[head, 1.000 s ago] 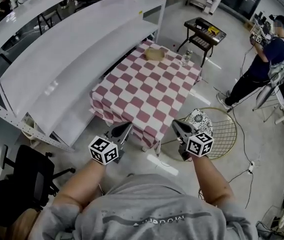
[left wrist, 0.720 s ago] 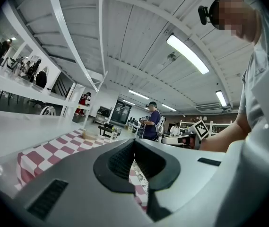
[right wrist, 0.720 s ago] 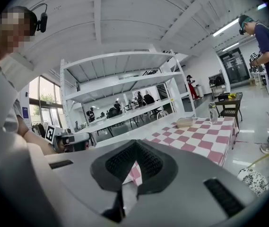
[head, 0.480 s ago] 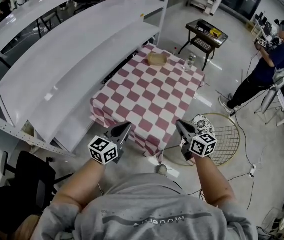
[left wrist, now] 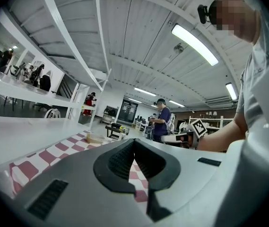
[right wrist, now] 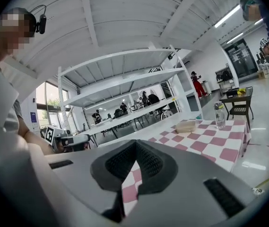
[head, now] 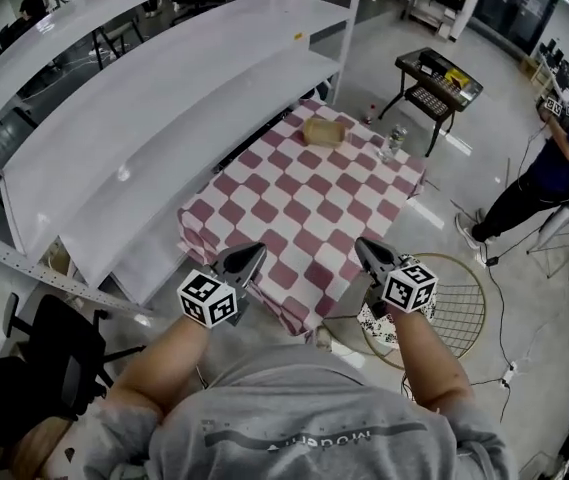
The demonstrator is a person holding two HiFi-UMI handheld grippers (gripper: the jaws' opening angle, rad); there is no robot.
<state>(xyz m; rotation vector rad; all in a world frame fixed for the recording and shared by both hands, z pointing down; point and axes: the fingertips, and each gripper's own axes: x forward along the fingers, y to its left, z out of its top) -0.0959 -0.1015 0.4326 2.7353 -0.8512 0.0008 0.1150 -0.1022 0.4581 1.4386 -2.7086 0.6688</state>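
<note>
A table with a red-and-white checked cloth (head: pixel 294 203) stands just ahead of me. A tan box (head: pixel 324 131) and a clear bottle (head: pixel 396 140) sit at its far end. My left gripper (head: pixel 252 255) hovers over the near left corner, jaws shut with nothing between them. My right gripper (head: pixel 363 247) hangs beside the near right corner, also shut and empty. In the left gripper view the gripper (left wrist: pixel 134 142) points along the cloth (left wrist: pixel 54 150) toward the box (left wrist: pixel 95 137). In the right gripper view the gripper (right wrist: pixel 135 144) faces the box (right wrist: pixel 187 126) and the bottle (right wrist: pixel 219 113).
A long white shelving rack (head: pixel 154 108) runs along the table's left side. A black side table (head: pixel 439 73) stands beyond the far end. A person in blue (head: pixel 564 143) stands at the right. A round wire frame (head: pixel 449 298) and cables lie on the floor; a black chair (head: pixel 54 353) is at lower left.
I have come closer to the table, so its near edge now lies under the grippers. Both grippers stay shut and level. The person in blue has slid toward the right edge of view.
</note>
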